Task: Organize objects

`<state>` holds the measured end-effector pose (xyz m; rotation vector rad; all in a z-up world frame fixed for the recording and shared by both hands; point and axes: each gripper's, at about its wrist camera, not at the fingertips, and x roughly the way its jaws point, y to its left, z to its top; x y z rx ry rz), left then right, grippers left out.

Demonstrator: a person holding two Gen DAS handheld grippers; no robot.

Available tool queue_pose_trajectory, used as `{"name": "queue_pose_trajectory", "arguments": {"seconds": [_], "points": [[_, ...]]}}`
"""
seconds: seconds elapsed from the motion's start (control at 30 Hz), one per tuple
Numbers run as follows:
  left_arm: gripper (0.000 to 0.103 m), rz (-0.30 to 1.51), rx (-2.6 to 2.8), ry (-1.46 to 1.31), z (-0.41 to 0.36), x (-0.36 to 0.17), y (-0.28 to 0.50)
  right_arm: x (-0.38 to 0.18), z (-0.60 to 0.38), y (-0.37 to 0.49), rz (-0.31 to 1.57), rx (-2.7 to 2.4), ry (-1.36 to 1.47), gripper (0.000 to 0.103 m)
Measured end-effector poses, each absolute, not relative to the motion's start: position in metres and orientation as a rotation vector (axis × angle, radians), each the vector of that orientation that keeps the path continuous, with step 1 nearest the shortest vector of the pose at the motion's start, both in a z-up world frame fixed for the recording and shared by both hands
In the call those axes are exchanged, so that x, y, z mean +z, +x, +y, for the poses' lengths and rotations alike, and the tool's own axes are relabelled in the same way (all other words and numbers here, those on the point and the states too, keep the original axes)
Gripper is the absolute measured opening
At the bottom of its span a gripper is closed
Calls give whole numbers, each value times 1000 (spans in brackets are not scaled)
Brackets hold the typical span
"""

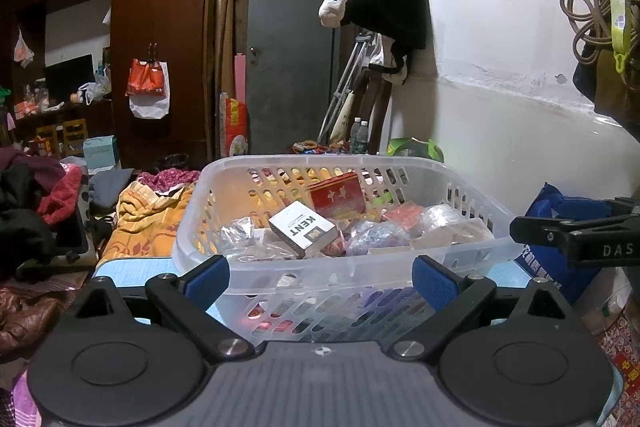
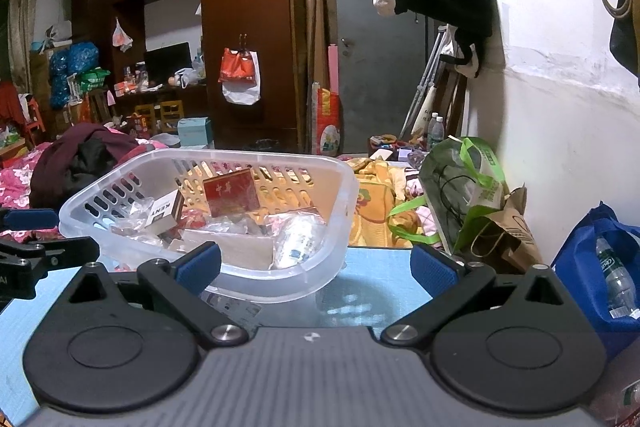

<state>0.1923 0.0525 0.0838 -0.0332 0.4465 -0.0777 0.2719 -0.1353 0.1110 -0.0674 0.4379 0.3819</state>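
Note:
A clear plastic basket (image 1: 224, 187) stands on a light blue surface (image 1: 132, 267). It holds a white KENT box (image 1: 302, 229), a red box (image 1: 338, 195) and several clear plastic packets (image 1: 376, 235). My left gripper (image 1: 322, 283) is open and empty, its blue pads on either side of the basket's near wall. My right gripper (image 2: 316, 265) is open and empty, just right of the basket (image 2: 340, 203). The KENT box (image 2: 164, 213) and red box (image 2: 232, 193) also show in the right wrist view. The right gripper's finger shows at the right edge of the left wrist view (image 1: 576, 235).
A blue bag (image 2: 600, 267) with a water bottle (image 2: 616, 279) stands at the right by the white wall. A green bag (image 2: 468, 187) and a paper bag (image 2: 508, 239) stand behind the surface. An orange blanket (image 1: 148, 219) and clothes (image 1: 28, 211) lie to the left.

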Motion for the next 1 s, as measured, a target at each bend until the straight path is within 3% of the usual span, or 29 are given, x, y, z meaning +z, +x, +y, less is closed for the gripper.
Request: {"name": "queue_pose_trajectory", "arguments": {"seconds": [1.0], "points": [[99,436,-96,-41,43,88,192,110,-138,272,447,377,-58,103]]}}
